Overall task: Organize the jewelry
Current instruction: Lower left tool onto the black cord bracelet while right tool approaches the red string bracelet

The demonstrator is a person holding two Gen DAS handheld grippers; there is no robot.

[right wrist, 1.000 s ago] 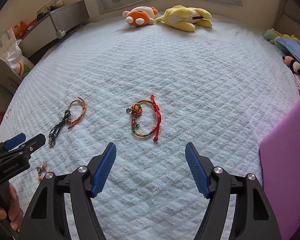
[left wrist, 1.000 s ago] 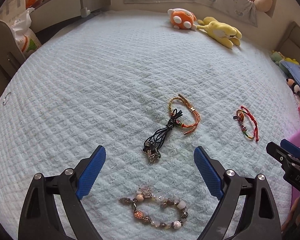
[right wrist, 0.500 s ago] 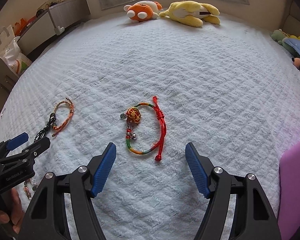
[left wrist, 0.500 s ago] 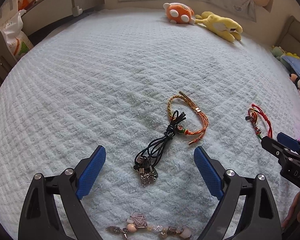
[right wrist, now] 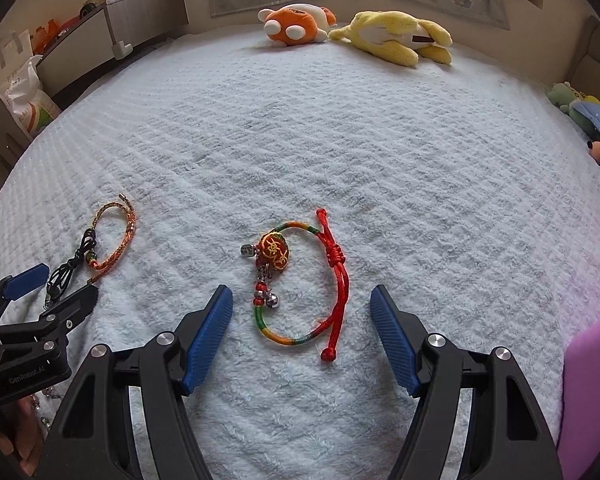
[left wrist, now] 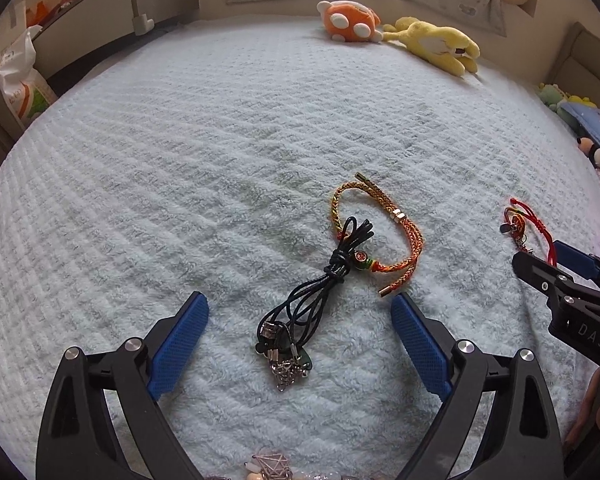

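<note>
Our left gripper [left wrist: 300, 344] hangs wide open with the black cord necklace [left wrist: 300, 320] lying between its fingers. Our right gripper [right wrist: 302, 330] gapes likewise, the red string bracelet [right wrist: 300, 280] between its fingers.

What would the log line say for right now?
left tongs: open, over black cord | right tongs: open, over red bracelet | orange bracelet: touching black cord | nothing held

cord bundle [left wrist: 300, 320] overlapping braided bracelet [left wrist: 380, 236], blanket [left wrist: 180, 200]
</note>
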